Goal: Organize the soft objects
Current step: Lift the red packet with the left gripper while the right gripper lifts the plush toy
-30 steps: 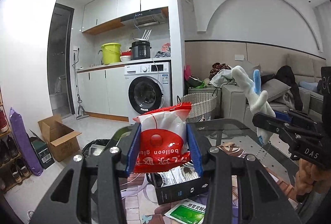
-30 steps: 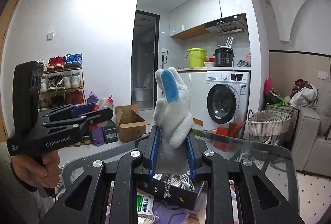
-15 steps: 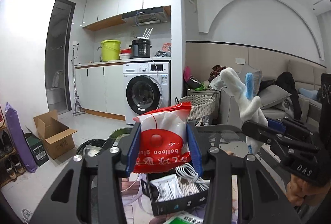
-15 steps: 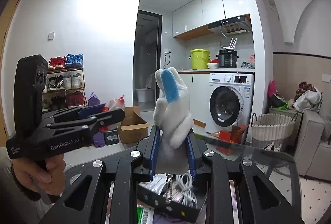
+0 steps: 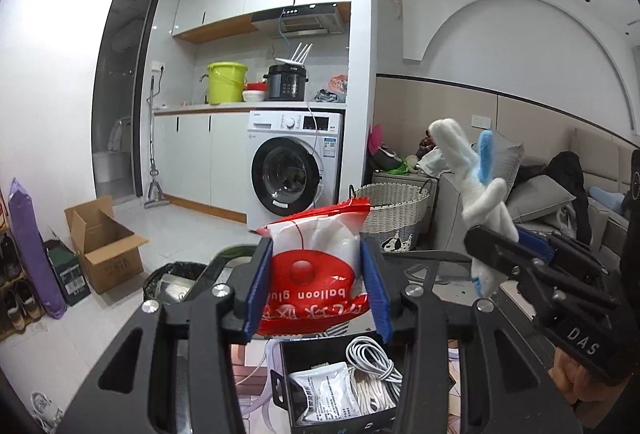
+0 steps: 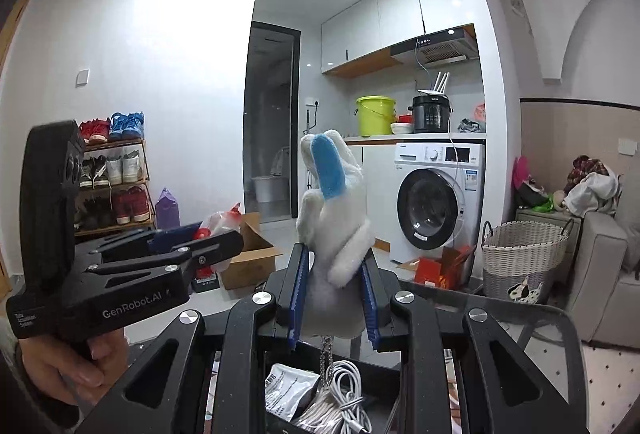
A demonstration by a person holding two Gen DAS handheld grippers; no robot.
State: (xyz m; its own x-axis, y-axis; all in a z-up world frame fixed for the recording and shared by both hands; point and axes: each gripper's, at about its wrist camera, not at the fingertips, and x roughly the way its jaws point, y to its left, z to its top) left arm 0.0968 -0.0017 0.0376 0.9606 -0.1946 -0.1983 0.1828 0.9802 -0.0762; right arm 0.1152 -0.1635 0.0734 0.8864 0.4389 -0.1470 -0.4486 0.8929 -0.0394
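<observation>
My left gripper [image 5: 316,288] is shut on a red and white balloon glue packet [image 5: 316,266], held up above a black box [image 5: 340,386]. My right gripper [image 6: 332,298] is shut on a white plush rabbit toy with a blue ear [image 6: 332,218], also raised over the box [image 6: 320,402]. The rabbit toy [image 5: 476,189] and right gripper [image 5: 516,250] show at the right of the left wrist view. The left gripper [image 6: 196,238] shows at the left of the right wrist view. The box holds a white cable [image 5: 374,358] and a white pouch [image 5: 324,390].
A glass table [image 6: 520,318] lies under the box. A wicker basket [image 5: 390,209] stands by the sofa [image 5: 560,193]. A washing machine [image 5: 292,169], a cardboard box [image 5: 104,242] and a shoe rack [image 6: 112,173] stand farther off.
Both grippers have kept their holds and tilted down a little, so more of the black box and its contents shows below them.
</observation>
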